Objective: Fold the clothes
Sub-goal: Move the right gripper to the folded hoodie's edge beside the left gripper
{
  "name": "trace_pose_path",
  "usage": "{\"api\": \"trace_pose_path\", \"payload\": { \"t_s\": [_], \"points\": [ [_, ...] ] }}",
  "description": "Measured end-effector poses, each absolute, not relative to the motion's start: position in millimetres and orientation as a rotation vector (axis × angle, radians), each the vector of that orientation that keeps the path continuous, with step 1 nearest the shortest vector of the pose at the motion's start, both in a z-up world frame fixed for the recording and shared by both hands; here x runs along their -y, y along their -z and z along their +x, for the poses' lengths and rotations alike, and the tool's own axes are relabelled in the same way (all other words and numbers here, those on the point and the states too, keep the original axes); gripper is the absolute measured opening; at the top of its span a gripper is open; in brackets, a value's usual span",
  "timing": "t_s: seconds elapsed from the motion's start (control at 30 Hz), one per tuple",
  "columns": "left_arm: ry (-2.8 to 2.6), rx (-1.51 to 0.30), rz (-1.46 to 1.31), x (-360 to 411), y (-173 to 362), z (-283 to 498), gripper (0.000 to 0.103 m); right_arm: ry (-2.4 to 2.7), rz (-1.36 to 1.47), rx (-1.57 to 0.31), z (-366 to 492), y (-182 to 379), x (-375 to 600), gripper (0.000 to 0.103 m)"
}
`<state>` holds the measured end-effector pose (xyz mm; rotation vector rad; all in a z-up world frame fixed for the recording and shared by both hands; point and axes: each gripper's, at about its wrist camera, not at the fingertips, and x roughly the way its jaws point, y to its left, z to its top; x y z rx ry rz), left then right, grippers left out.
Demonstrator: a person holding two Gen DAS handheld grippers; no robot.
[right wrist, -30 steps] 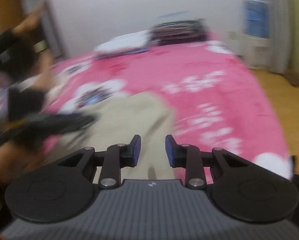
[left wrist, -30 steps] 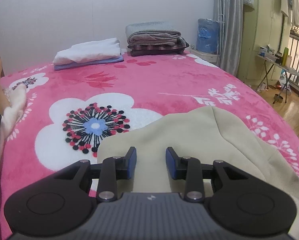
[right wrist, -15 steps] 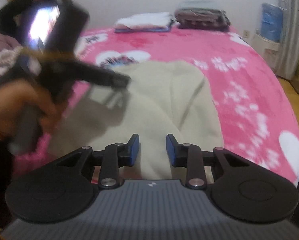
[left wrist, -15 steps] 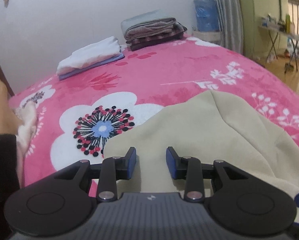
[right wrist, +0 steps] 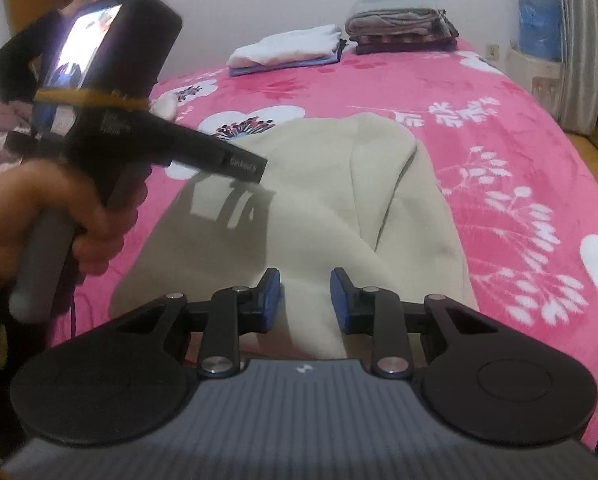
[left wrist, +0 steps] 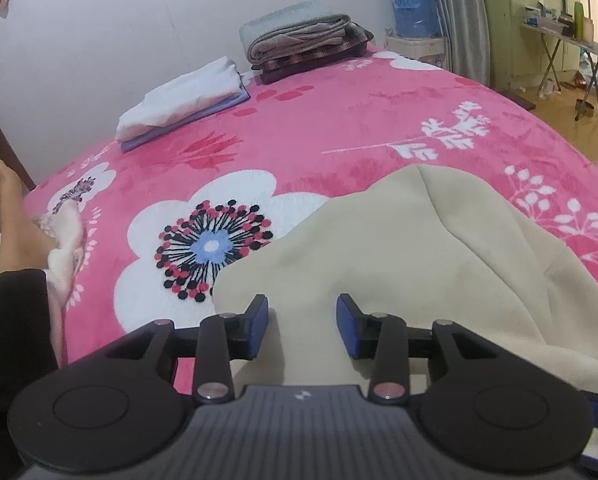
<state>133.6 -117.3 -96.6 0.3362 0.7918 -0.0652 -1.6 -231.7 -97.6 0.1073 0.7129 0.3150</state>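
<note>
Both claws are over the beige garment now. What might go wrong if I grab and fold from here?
1. The beige garment lies bunched, with a fold ridge down it; folding now may lock in creases.
2. The left claw is opening over several loose layers and could pinch only the top one.
3. The right claw works close beside the left, so they might collide.

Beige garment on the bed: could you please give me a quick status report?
Left gripper jaws opening, nothing gripped; right gripper open, empty. Beige garment lies loosely folded on the pink blanket. Nothing in the way.
</note>
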Motion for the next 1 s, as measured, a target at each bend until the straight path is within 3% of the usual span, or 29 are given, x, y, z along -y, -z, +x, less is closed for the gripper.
{"api": "trace_pose_path", "payload": {
  "t_s": [0.4, 1.0],
  "points": [
    [0.009, -0.813, 0.339, 117.1, 94.6, 134.6, 0.057, -0.343, 0.117, -0.683, -3.2, 103.9, 236.8, 0.026],
    [-0.011, -0.825, 0.349, 119.6, 93.3, 134.5, 0.059, -0.353, 0.121, -0.675, -2.5, 104.9, 236.8, 0.028]
  ]
}}
